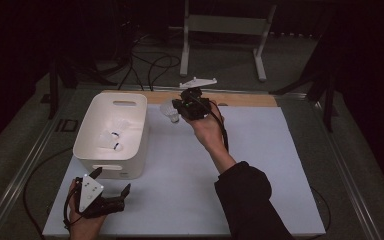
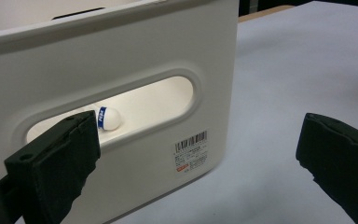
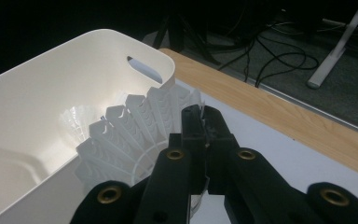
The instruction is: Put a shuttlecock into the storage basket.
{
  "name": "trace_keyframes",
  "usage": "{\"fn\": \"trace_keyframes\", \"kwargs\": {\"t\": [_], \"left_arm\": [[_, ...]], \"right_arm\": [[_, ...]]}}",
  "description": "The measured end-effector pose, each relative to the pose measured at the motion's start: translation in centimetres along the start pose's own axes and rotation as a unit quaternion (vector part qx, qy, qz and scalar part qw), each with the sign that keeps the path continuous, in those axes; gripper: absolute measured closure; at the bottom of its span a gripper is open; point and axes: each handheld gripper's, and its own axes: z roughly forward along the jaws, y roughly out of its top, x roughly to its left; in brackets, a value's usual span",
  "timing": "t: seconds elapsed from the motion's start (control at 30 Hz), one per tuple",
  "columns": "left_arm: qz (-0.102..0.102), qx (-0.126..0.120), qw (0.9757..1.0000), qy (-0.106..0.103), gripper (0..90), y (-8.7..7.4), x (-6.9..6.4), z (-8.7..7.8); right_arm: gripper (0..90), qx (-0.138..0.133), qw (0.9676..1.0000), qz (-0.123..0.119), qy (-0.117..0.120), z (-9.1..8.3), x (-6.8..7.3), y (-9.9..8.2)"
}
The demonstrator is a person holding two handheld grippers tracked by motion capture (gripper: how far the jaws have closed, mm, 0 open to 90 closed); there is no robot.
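While my right gripper (image 1: 182,109) has its jaws pinched tight on the feather skirt of a shuttlecock (image 1: 170,111), I hold it in the air near the far edge of the worktop (image 1: 260,165), just beside the far right corner of the bin (image 1: 96,156). In the right gripper view the skirt (image 3: 135,140) fans out to the left of my jaws, with the bin's rim (image 3: 165,70) right behind it, so I judge the shuttle is not yet over the opening. To do this step well, I would carry it leftward until the whole skirt is past the rim and above the bin's floor, then lower a little before letting go, because a light shuttle dropped from high may bounce off the wall or tip out. My grip is on thin feathers, so I should not squeeze harder or twist; a clean, full opening of the jaws should release it without snagging. Other shuttles (image 1: 114,140) already lie inside, so I would aim for the bare part of the floor near the far wall. My left gripper (image 1: 111,187) waits at the near left corner of the worktop, jaws wide and holding nothing, facing the bin's near handle slot (image 2: 121,109); it could steady the bin if my right bumps the rim.
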Motion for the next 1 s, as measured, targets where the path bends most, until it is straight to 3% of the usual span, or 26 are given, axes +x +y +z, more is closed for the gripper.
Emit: {"fn": "trace_keyframes", "kwargs": {"t": [1.0], "left_arm": [[0.000, 0.000, 1.0000, 0.000, 0.2, 0.0, 0.0, 0.0]], "right_arm": [[89.8, -0.008, 0.9999, 0.004, -0.014, 1.0, -0.2, 1.3]]}}
